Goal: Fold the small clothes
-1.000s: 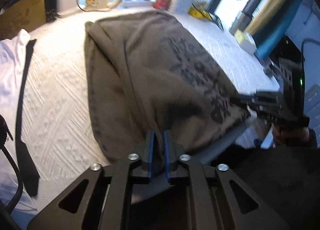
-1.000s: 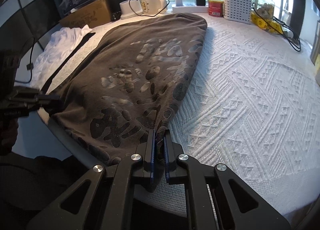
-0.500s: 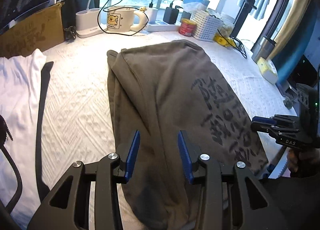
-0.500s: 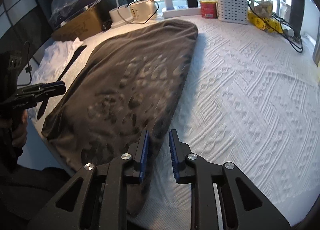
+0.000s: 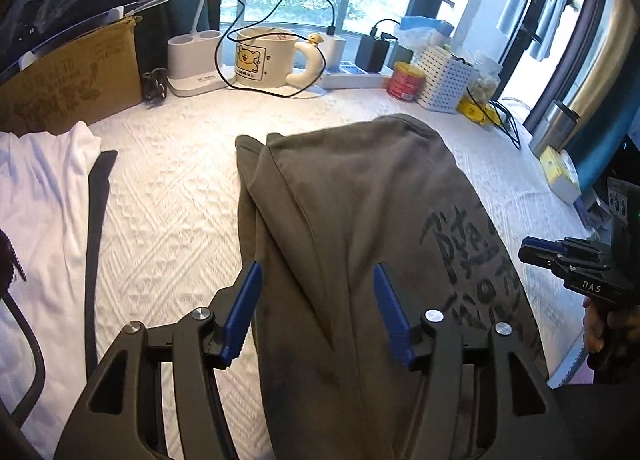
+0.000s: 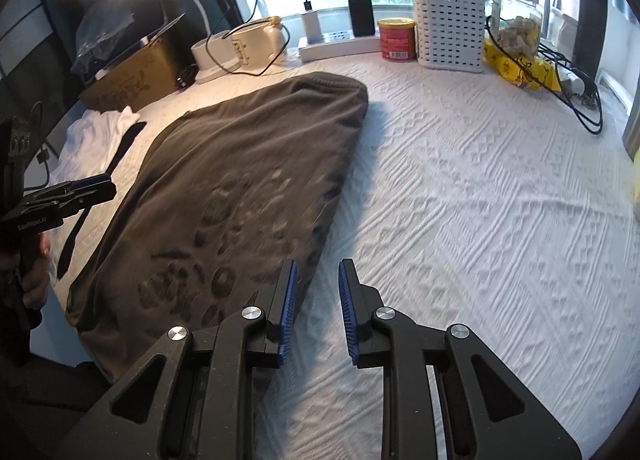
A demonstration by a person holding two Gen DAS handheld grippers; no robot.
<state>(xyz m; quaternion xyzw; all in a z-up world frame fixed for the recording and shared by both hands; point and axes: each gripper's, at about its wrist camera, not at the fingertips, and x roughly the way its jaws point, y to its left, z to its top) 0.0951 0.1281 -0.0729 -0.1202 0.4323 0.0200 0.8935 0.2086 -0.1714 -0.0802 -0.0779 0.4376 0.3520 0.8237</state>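
A grey-brown garment with dark printed lettering (image 5: 360, 228) lies folded lengthwise on the white quilted bed; it also shows in the right wrist view (image 6: 240, 180). My left gripper (image 5: 316, 312) is open and empty, raised above the garment's near left part. My right gripper (image 6: 318, 308) is open and empty, raised above the garment's near right edge. Each gripper shows in the other's view: the right one (image 5: 560, 256) at the right edge, the left one (image 6: 76, 192) at the left edge.
A white garment with a black strip (image 5: 44, 212) lies left of the grey one. A cardboard box (image 5: 68, 80), mug (image 5: 264, 56), power strip (image 6: 340, 44), red tin (image 6: 396, 40), white basket (image 6: 450, 28) and cables (image 6: 580, 100) line the far edge. Bare quilt (image 6: 480, 220) lies to the right.
Both grippers were shut on the garment's near edge a second ago. They let it go, opened, and pulled back and up. The garment now lies flat.
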